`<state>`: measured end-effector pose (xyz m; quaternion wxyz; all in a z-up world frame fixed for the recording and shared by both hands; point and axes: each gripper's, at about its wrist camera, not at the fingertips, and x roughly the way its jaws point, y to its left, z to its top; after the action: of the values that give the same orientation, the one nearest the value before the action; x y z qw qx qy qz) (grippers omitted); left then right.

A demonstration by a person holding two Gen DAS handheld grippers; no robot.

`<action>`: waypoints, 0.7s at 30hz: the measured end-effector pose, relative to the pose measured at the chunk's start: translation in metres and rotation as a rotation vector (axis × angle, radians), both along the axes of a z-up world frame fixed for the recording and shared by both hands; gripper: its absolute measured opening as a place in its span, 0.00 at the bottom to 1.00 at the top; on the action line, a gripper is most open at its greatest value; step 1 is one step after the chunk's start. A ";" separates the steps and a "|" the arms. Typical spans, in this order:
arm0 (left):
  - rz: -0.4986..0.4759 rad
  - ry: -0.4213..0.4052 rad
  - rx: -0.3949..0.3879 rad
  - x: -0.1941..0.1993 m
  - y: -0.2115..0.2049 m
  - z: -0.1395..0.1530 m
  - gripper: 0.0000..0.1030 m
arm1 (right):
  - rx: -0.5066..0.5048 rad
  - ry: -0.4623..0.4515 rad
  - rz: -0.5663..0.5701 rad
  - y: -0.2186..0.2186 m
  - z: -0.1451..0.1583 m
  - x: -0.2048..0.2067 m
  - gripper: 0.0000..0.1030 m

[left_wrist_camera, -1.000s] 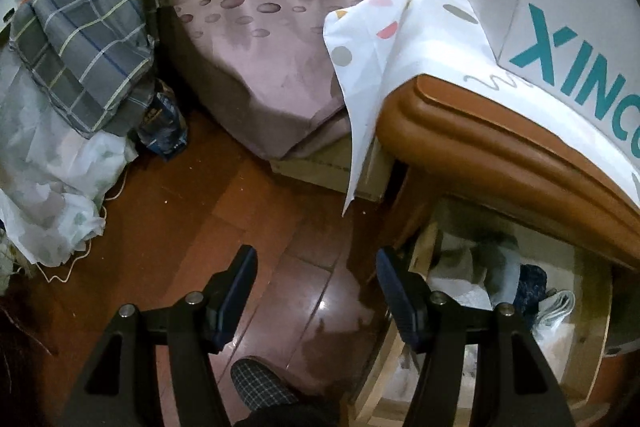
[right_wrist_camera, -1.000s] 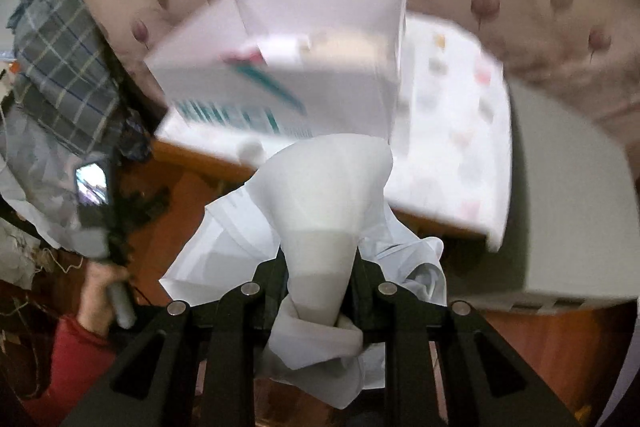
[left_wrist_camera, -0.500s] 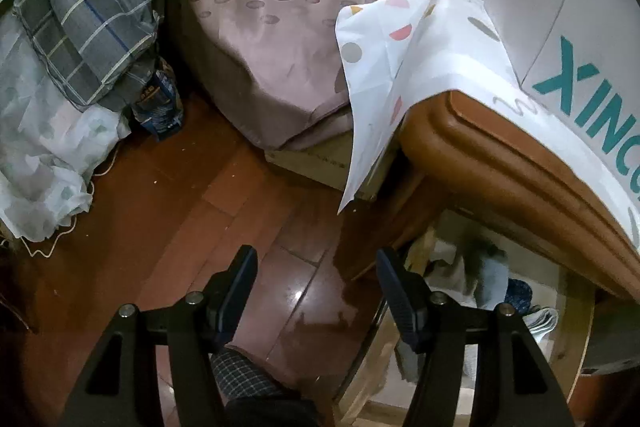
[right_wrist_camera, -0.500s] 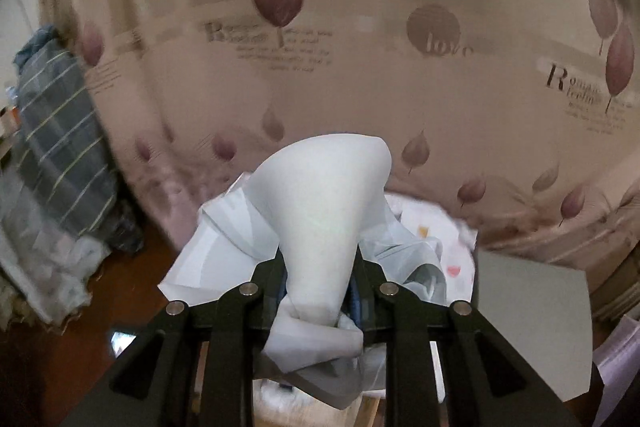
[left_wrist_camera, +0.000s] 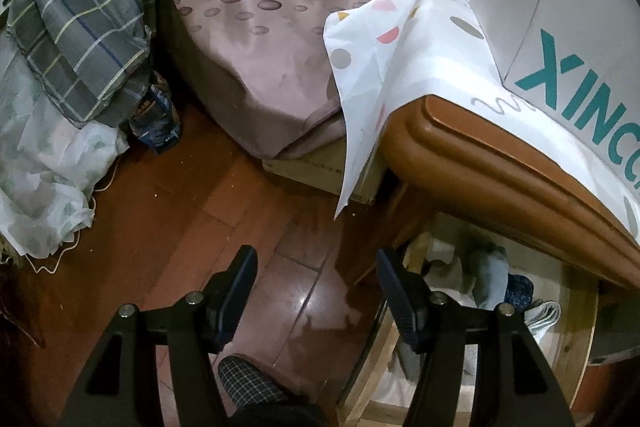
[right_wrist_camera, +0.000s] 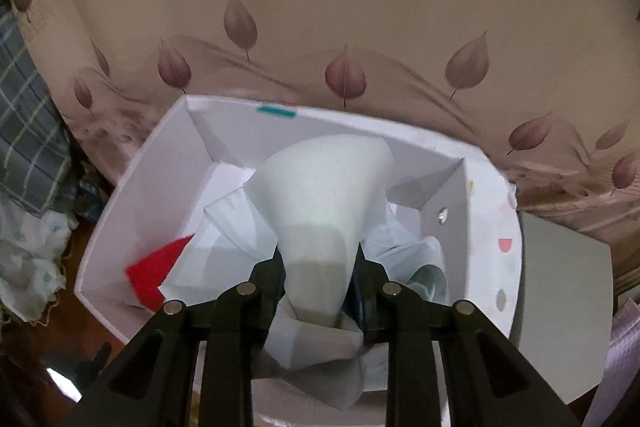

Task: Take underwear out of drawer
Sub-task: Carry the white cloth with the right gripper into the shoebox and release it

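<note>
My right gripper point(right_wrist_camera: 318, 259) grips a pale white piece of underwear point(right_wrist_camera: 328, 187), which bunches up in a cone between the pads. Its jaws are opening slightly while the cloth still sits between them. It hangs over an open white box point(right_wrist_camera: 132, 211) that holds a red item point(right_wrist_camera: 154, 269) and other pale cloth. In the left wrist view my left gripper point(left_wrist_camera: 315, 255) stands open over the wooden floor, holding nothing. To its right the open wooden drawer point(left_wrist_camera: 576, 339) shows several folded clothes point(left_wrist_camera: 488, 279) under the brown nightstand top point(left_wrist_camera: 500, 171).
The white box point(left_wrist_camera: 560, 7) with teal letters stands on a spotted cloth point(left_wrist_camera: 384, 59) covering the nightstand. A bed with a pink leaf-print cover point(left_wrist_camera: 272, 27) lies behind. Plaid fabric point(left_wrist_camera: 80, 7) and white cloth point(left_wrist_camera: 44, 179) pile up at left. A checked slipper point(left_wrist_camera: 244, 383) shows below.
My right gripper has swung with the underwear from beside the nightstand, past the bed cover, to above the open white box. The left gripper has stayed in place.
</note>
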<state>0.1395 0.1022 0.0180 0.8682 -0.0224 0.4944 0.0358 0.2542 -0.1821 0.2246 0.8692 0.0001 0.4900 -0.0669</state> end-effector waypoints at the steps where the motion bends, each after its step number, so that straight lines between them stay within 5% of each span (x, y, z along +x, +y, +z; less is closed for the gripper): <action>1: 0.000 0.000 0.000 0.001 0.000 0.000 0.62 | 0.002 0.011 -0.002 0.000 -0.008 0.003 0.26; 5: -0.007 0.000 -0.001 0.001 -0.002 0.000 0.62 | 0.026 0.067 -0.008 0.003 -0.035 0.010 0.32; 13: -0.009 0.010 -0.012 0.002 -0.003 -0.002 0.62 | -0.009 0.071 0.021 0.016 -0.041 0.003 0.66; 21: -0.024 0.019 0.015 0.003 -0.009 -0.006 0.62 | -0.006 0.007 0.028 0.015 -0.001 -0.023 0.68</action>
<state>0.1424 0.0927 0.0121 0.8640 -0.0099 0.5026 0.0293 0.2311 -0.1674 0.2232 0.8682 -0.0098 0.4929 -0.0563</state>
